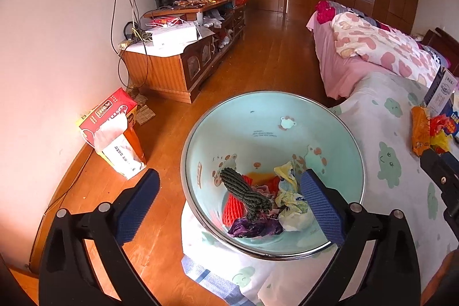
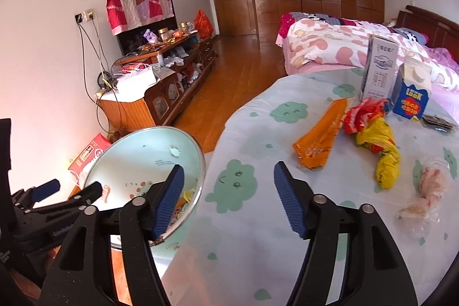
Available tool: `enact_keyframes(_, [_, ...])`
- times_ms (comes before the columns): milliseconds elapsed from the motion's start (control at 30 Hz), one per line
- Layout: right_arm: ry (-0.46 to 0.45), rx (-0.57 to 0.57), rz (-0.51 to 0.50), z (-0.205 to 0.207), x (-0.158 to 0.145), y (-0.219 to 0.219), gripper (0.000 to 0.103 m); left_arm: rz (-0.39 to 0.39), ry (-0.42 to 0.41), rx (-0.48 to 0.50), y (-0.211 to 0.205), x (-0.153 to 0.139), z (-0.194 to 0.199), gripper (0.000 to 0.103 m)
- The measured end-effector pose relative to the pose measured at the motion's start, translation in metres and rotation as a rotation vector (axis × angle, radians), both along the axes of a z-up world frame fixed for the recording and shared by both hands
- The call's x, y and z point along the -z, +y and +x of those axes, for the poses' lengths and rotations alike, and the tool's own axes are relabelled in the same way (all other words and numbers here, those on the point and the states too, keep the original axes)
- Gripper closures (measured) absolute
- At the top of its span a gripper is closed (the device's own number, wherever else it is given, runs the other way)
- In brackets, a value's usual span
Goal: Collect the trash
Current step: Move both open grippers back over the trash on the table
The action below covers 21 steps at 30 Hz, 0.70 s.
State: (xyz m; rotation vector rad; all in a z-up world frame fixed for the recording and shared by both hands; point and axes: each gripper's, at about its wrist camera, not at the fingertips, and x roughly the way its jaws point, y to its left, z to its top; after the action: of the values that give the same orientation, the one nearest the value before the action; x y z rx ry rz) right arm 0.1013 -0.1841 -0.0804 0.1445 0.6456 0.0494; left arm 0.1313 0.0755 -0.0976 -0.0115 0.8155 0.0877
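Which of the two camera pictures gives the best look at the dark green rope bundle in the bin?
The left wrist view: it looks straight down into the bin, so the rope bundle lies in plain sight atop the other trash. In the right wrist view that gripper's own finger covers the bin's bottom, and the rope cannot be made out.

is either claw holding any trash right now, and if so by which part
No. The left claw stands open over the bin, and the right claw stands open over the tablecloth; nothing is between their pads.

The left gripper points steeply down, its fingers spread very wide with nothing between them. The right gripper also tilts down, fingers apart and empty.
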Motion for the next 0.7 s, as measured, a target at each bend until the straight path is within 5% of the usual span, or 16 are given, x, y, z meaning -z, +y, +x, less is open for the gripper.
enact_keyframes(200, [-0.025, 0.073, 0.013, -0.017, -0.005, -0.021, 0.013, -0.005, -0.044, -0.019, 0.000, -0.014, -0.012, 0.006])
enact_keyframes(700, [-0.018, 0.239, 0.021, -0.066, -0.006, -0.091, 0.013, -0.026, -0.048, 0.091, -0.042, -0.025, -0.038, 0.006])
